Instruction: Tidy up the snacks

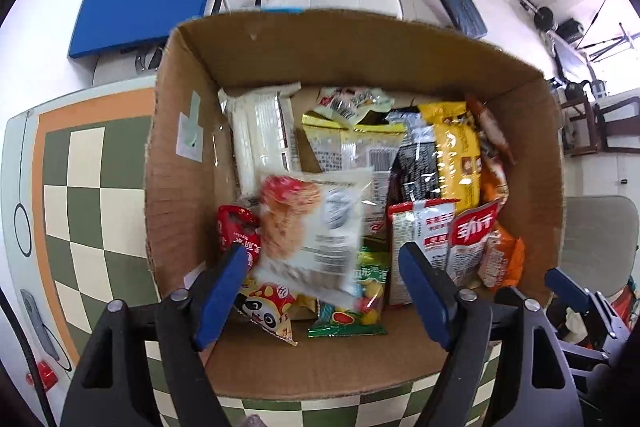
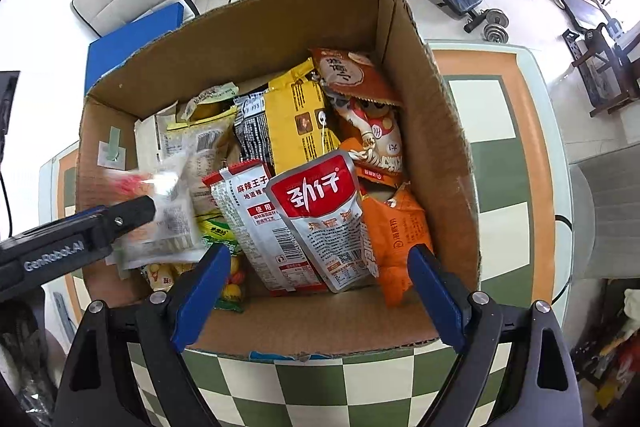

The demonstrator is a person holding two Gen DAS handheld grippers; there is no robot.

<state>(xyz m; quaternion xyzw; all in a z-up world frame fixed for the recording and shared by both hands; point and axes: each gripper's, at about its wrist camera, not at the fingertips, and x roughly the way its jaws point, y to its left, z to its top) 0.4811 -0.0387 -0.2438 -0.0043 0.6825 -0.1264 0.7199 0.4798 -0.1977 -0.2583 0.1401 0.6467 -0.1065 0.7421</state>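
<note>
Step in hand: dropping a snack into the cardboard box (image 1: 280, 67); judged from the blurred clear packet (image 1: 316, 223) hanging loose between the left tongs, a release is under way.
Next move: probably lift the left tongs clear and look for a snack not yet packed, or square up the leaning packets; the box is crowded, so a straight-down entry looks safest.
Left tongs (image 1: 324, 291): spread, pointing down into the box; neither blue pad presses the packet, which sits between and just past them.
Right tongs (image 2: 320, 291): spread wide and pinching nothing, pointing straight down over the near right of the box.
Under the right tongs: the red-and-silver pouch (image 2: 320, 219) lies between the pads but below them, apart; the orange packet (image 2: 400, 231) sits near the right pad.
Clear packet, from the right view: a blur (image 2: 160, 199) at the left gripper's tip, over the box's left side.
Farther in: yellow bag (image 1: 456, 155) and white packet (image 1: 260, 131) lean toward the far wall.
Beneath: checkered tablecloth (image 1: 80, 203).
</note>
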